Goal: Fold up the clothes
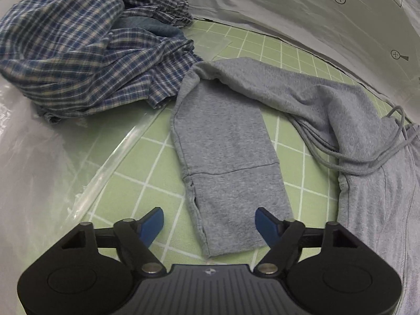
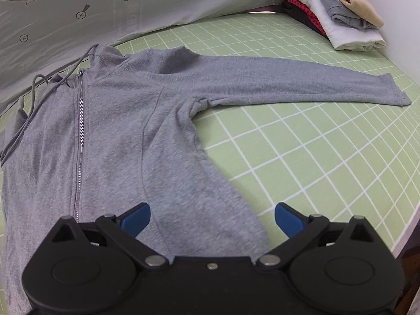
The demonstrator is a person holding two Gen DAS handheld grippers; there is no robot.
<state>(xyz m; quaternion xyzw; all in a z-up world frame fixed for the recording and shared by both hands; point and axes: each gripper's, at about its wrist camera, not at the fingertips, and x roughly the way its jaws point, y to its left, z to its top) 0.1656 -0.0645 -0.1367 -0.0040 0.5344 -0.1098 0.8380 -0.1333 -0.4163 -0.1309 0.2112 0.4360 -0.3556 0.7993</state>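
A grey zip hoodie [image 2: 118, 131] lies face up on the green grid mat [image 2: 315, 157], zipper [image 2: 80, 136] closed, its right sleeve [image 2: 288, 84] stretched out sideways. In the left wrist view the other sleeve [image 1: 225, 141] is bent down toward me, and the drawstring [image 1: 367, 162] loops beside it. My left gripper [image 1: 210, 221] hovers open over that sleeve's cuff, which lies between the blue fingers without being pinched. My right gripper [image 2: 212, 218] stands wide open above the hoodie's lower side edge and holds nothing.
A crumpled blue plaid garment [image 1: 73, 52] is heaped at the mat's far left. A stack of folded clothes [image 2: 333, 8] sits at the far right corner. A white printed sheet [image 2: 78, 5] borders the back of the mat. A clear plastic strip [image 1: 110, 162] edges the left side.
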